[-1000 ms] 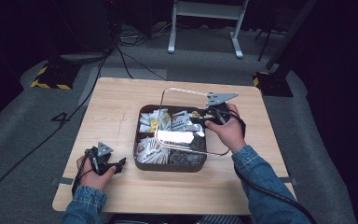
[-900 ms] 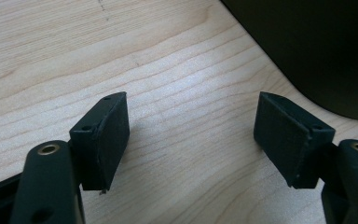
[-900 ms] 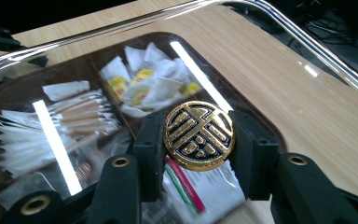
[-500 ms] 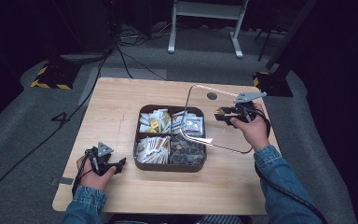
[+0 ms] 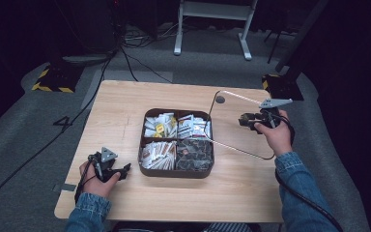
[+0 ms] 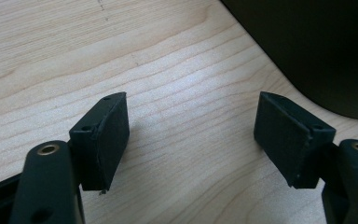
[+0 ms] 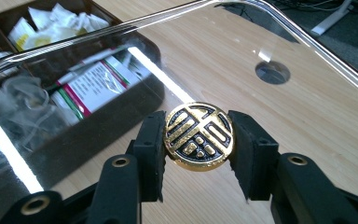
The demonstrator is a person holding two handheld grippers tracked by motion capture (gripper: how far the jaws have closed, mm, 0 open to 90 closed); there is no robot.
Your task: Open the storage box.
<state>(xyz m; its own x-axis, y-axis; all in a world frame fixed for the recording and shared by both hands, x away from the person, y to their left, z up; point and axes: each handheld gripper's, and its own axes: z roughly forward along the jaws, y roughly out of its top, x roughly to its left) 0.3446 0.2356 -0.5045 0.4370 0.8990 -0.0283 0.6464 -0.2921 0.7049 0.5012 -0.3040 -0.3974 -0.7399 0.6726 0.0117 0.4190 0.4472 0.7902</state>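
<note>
Clear lid point(image 5: 236, 123), pinched at its gold knob point(image 7: 199, 136) by the right gripper point(image 5: 251, 119), has swung right off the brown box point(image 5: 176, 170) (compartments now uncovered), while the left gripper point(image 5: 118, 171) rests spread.

I see a wooden table point(image 5: 125, 106) with a round hole point(image 5: 220, 99) near its far right corner. Cables point(image 5: 125, 58) cross the grey floor point(image 5: 24, 125) beyond it, beside a white stand point(image 5: 212, 19).
</note>
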